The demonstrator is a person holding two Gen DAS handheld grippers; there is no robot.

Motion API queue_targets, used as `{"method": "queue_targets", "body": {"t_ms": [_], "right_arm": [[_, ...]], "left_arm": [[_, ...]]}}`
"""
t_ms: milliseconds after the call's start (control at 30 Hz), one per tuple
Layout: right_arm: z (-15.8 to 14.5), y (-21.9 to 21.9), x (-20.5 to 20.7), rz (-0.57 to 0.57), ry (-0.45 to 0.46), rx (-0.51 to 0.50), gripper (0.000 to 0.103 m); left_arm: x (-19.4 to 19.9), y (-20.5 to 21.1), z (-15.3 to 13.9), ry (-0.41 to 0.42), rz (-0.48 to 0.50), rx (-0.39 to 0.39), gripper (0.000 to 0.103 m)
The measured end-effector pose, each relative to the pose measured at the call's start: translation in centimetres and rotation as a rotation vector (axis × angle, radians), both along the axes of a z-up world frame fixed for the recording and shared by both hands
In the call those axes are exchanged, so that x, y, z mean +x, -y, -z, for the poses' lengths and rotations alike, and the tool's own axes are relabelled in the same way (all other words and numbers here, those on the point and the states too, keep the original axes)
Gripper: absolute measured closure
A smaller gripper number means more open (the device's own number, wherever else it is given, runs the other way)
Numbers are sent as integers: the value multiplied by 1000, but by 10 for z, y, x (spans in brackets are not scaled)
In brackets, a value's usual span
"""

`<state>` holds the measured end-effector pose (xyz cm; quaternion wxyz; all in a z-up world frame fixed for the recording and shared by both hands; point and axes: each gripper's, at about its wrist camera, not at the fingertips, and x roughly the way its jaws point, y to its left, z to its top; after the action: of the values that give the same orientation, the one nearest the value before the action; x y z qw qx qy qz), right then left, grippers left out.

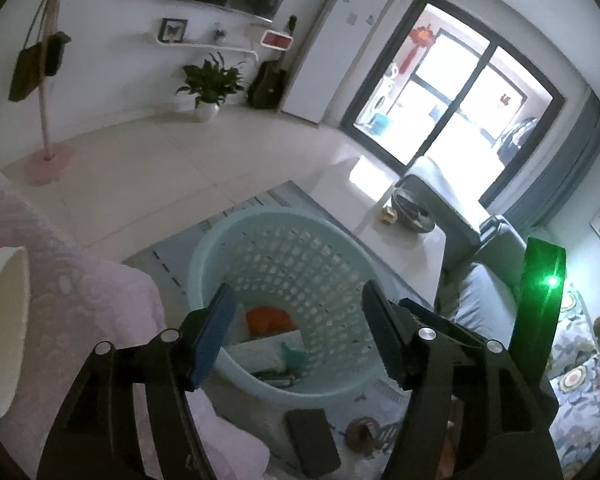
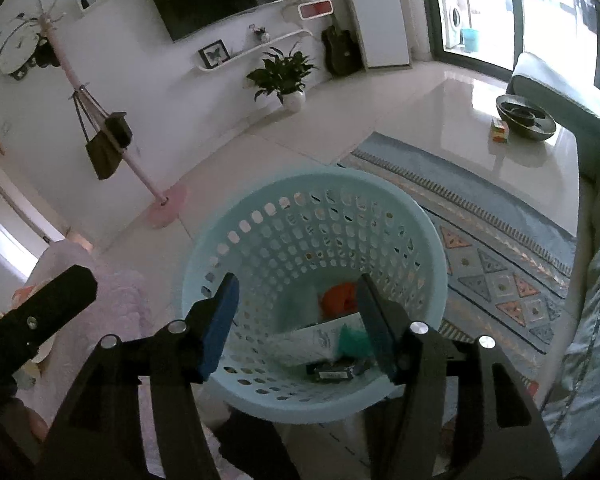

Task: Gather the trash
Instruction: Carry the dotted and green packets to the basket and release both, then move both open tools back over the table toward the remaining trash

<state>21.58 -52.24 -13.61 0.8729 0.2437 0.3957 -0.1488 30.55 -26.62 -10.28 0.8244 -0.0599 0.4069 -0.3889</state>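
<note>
Both pairs of blue-padded fingers are parted and empty: the left gripper (image 1: pixel 296 332) and right gripper (image 2: pixel 296 324) are each seen at lower centre, above one pale blue perforated plastic basket (image 1: pixel 220 240) (image 2: pixel 380 188). Inside, one orange scrap (image 2: pixel 338 298), one green scrap (image 2: pixel 352 340) and one white wrapper (image 2: pixel 312 340) are counted. Only the left view shows one white paper cup (image 1: pixel 4 320) at the left edge.

The left black plastic two-finger gripper (image 1: pixel 296 338) is showing angular, open-framed linkage arms, each carrying two round silver screw heads, and flat blue pads (image 1: pixel 214 340) facing inward on the fingers. The right black plastic two-finger gripper (image 2: pixel 296 326) is showing the same build: silver screw heads, blue pads (image 2: pixel 220 328). A translucent green curved part (image 1: pixel 538 308) is glowing with a bright point of light.
</note>
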Motion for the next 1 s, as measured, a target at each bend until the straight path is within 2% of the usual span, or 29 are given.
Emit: {"method": "queue_targets", "body": {"t_ms": [200,400,633,767,900,1000], "right_arm": [[-27,-14,-13,-15,57,-8,46],[-58,-43,-25,-72,133,-23,46],[-88,-91,-28,-176,210,-44,46],[-101,-120,-27,-241,241,-50,46],[-113,-153,-28,-321,275,-71,46],[-120,-178,-27,-386,291,-86,46]], "left_arm": [[-22,-22,-26,54,-24,-24,35],[-57,-73,-52,106,-92,-86,33],[-94,-137,-88,193,-179,-109,32],[-109,-179,-105,238,-273,-109,29],[-115,-237,-110,210,-402,-181,24],[-118,-283,-110,204,-520,-152,24]]}}
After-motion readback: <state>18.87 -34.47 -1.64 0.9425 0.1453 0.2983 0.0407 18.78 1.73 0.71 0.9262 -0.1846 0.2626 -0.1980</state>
